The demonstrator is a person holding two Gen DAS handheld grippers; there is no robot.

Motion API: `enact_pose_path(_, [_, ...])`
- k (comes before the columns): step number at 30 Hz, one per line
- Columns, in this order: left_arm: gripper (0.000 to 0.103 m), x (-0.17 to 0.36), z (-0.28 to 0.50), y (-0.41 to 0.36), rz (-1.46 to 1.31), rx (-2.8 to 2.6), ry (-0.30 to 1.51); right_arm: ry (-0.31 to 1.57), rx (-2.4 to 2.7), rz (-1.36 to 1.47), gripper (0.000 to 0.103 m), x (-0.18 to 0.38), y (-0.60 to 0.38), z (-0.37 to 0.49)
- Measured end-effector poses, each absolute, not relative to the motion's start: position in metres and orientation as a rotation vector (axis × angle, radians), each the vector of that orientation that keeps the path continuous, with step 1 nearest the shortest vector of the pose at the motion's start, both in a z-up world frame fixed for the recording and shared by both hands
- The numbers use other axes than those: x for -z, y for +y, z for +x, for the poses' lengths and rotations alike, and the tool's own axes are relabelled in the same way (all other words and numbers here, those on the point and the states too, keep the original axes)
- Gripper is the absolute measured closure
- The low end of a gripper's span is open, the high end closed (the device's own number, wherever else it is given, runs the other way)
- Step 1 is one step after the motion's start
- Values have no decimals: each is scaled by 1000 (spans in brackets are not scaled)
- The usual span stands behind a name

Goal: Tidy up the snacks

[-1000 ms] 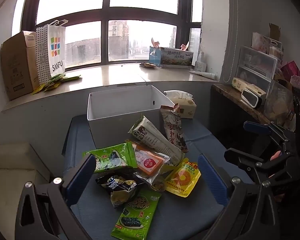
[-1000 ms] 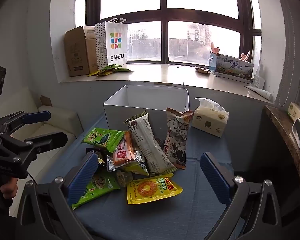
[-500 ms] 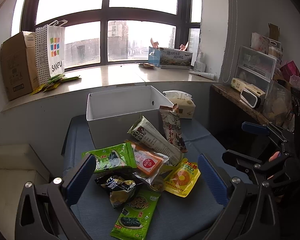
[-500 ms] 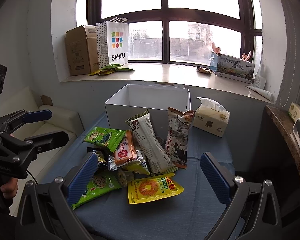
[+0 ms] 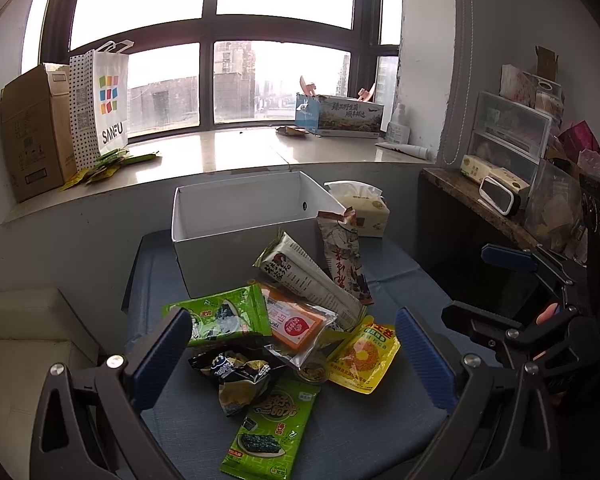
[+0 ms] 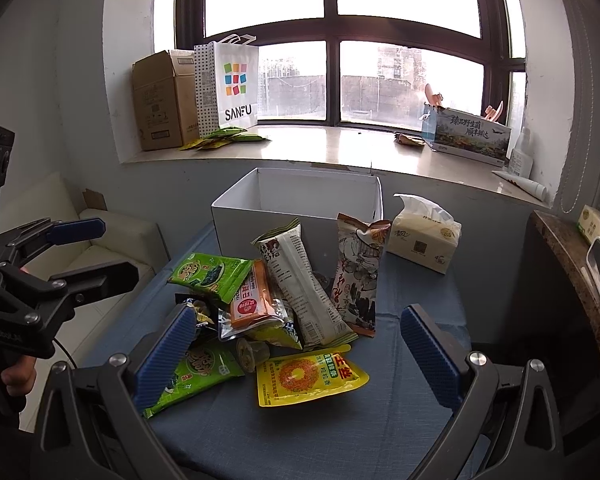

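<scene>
A pile of snack packets lies on a blue cushioned table (image 5: 380, 432) in front of an empty white box (image 5: 236, 232). It holds green seaweed packs (image 5: 224, 316) (image 5: 272, 428), an orange pack (image 5: 296, 324), a dark crumpled bag (image 5: 236, 372), a yellow pouch (image 5: 364, 356) (image 6: 308, 376), a long white pack (image 6: 304, 284) and a brown illustrated pack (image 6: 356, 276). My left gripper (image 5: 292, 356) is open and empty above the pile's near side. My right gripper (image 6: 296, 356) is open and empty over the yellow pouch.
A tissue pack (image 6: 424, 236) sits right of the box. The windowsill holds a cardboard box (image 6: 160, 100), a SANFU bag (image 6: 232, 84) and a printed carton (image 6: 468, 136). A cluttered shelf (image 5: 512, 160) stands at right, a white sofa (image 5: 16, 344) at left.
Both grippers have shifted slightly; the scene sits marginally differently in both views. Nothing was grasped or moved.
</scene>
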State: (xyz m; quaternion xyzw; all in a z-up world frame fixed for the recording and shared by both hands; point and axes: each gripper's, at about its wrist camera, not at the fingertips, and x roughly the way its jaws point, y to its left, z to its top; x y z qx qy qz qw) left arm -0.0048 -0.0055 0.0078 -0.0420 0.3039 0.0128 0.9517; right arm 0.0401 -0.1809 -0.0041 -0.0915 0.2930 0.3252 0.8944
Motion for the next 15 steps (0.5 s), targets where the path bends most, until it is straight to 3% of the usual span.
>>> enact_pose_path(15, [0,-6,-5,-6,-85,-18,618,611,-675,-189,0,5,-181,40])
